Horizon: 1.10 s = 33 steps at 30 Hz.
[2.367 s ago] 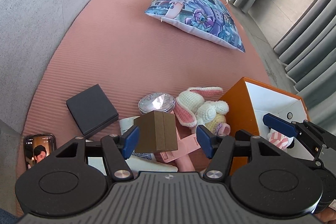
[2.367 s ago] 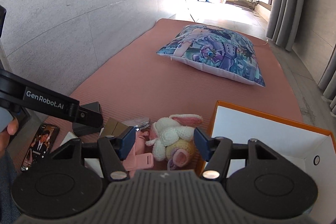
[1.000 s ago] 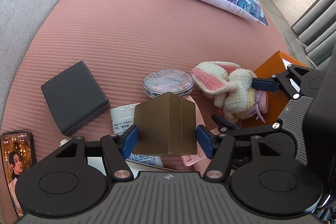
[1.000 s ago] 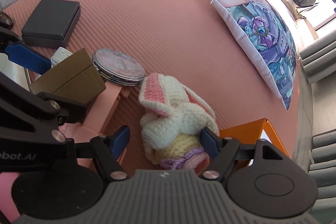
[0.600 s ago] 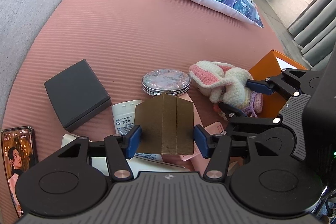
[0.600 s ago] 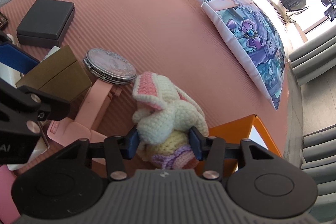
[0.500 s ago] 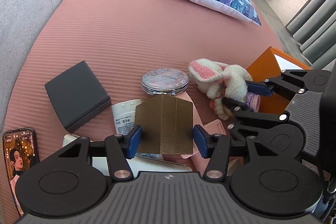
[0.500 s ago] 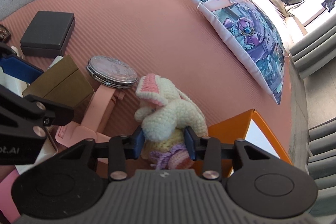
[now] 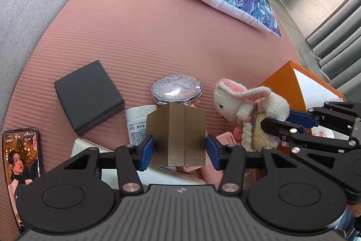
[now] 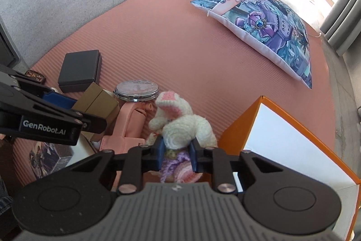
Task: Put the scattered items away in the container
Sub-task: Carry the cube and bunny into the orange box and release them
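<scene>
Right wrist view: your right gripper (image 10: 176,154) is closing, pads squeezing the cream-and-pink crocheted bunny (image 10: 180,125) (ears flopped forward), just beside the orange cardboard box (image 10: 239,128) on the mat.

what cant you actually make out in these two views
- Orange box interior: both views, cut off by its walls and the frame edge.
- White tube label: left wrist view, print too small, brown box covers part.
- Crochet bunny lower body: right wrist view, hidden behind the right gripper, whose jaws are closing on it.
</scene>
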Each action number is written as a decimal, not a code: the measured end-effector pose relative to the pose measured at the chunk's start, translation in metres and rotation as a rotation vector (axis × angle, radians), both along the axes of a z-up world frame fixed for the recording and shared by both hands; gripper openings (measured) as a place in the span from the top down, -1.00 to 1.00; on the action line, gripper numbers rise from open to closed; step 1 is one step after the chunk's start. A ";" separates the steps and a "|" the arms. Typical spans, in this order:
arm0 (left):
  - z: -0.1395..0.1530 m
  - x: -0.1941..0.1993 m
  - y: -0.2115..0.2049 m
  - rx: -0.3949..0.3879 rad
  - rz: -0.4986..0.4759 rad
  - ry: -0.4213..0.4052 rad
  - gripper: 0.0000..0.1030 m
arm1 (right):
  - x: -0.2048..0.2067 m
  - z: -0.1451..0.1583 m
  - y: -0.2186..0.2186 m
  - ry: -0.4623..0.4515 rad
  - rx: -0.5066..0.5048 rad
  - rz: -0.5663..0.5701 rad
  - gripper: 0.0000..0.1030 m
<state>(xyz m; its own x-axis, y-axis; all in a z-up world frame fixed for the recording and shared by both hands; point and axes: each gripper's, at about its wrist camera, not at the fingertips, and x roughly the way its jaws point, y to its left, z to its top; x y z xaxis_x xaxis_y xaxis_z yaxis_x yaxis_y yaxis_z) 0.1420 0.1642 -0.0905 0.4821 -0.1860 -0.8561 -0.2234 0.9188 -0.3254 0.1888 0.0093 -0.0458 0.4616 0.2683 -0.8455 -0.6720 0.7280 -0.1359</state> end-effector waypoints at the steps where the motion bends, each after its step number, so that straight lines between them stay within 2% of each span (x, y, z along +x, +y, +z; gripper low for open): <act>1: 0.001 0.000 0.001 -0.007 0.001 -0.004 -0.10 | -0.002 0.004 -0.002 0.003 0.014 0.001 0.53; 13: 0.022 -0.013 0.000 -0.041 -0.008 -0.073 -0.06 | -0.033 0.045 -0.034 -0.062 0.160 -0.030 0.53; 19: 0.045 -0.021 -0.012 -0.010 -0.033 -0.142 -0.06 | -0.057 0.062 -0.050 -0.147 0.223 -0.070 0.53; 24: 0.069 -0.035 -0.032 0.069 -0.067 -0.182 -0.06 | -0.077 0.074 -0.060 -0.226 0.253 -0.105 0.53; 33: 0.097 -0.051 -0.053 0.069 -0.099 -0.244 -0.05 | -0.106 0.089 -0.087 -0.326 0.285 -0.188 0.53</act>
